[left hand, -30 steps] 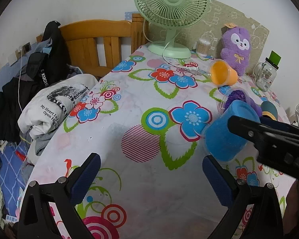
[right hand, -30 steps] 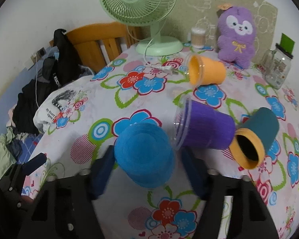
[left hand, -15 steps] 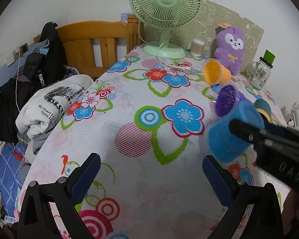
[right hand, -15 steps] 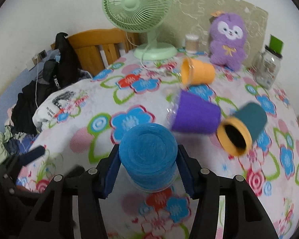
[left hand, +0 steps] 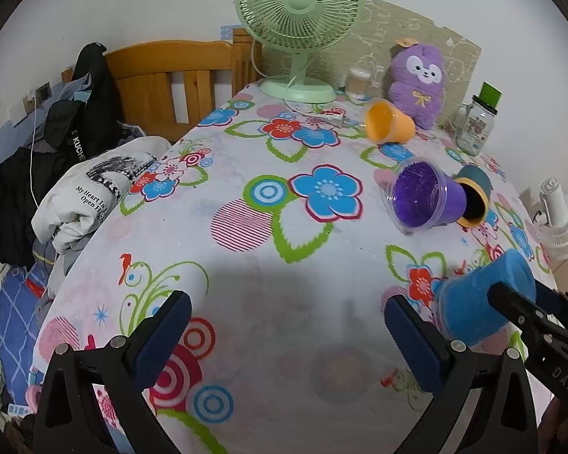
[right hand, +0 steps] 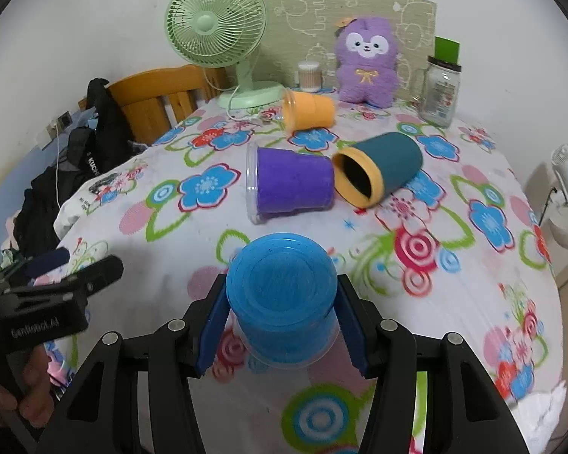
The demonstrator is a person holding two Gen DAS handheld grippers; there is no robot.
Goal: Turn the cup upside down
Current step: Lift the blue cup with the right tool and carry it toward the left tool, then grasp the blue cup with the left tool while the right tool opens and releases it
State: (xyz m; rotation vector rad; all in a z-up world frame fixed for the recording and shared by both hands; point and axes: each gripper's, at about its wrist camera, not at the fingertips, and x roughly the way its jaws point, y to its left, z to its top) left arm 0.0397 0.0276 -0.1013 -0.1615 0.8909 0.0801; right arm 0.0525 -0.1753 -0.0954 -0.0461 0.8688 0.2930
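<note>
Right wrist view shows the blue cup (right hand: 282, 299) clamped between the right gripper (right hand: 282, 325) jaws, base turned up toward the camera, rim down just over the flowered table (right hand: 454, 302); whether the rim touches the cloth is hard to tell. Behind it lie a purple cup (right hand: 293, 187) and a teal cup (right hand: 382, 168) on their sides, touching, with an orange cup (right hand: 308, 111) further back. Left wrist view has the left gripper (left hand: 284, 325) jaws spread wide, holding nothing, beside the blue cup.
</note>
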